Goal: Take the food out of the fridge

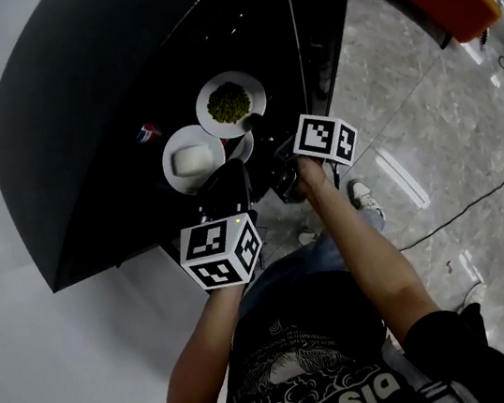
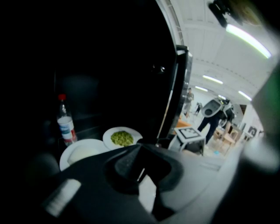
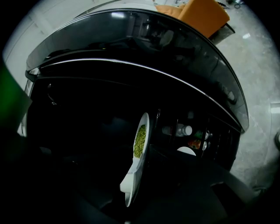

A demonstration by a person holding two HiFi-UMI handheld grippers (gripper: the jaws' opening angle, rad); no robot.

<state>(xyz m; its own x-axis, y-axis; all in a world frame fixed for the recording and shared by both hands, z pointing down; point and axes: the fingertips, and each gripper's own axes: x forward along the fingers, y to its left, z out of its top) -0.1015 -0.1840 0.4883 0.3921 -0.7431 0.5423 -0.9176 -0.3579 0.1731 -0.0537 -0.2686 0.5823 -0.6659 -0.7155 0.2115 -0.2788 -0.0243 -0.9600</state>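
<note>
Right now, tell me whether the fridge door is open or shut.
Open. The fridge door stands swung aside; the plate of greens and bottle show on the shelf inside.

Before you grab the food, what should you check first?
1. Door open: ok.
2. Pea plate in plain sight, uncovered: ok.
3. White plate at the front, in front of the left gripper: ok.
4. Right gripper jaws apart, nothing in them: ok.
5. Left gripper jaws look together, so they must open first: not ok.
6. Bottle apart from the white plate: cannot tell.
</note>
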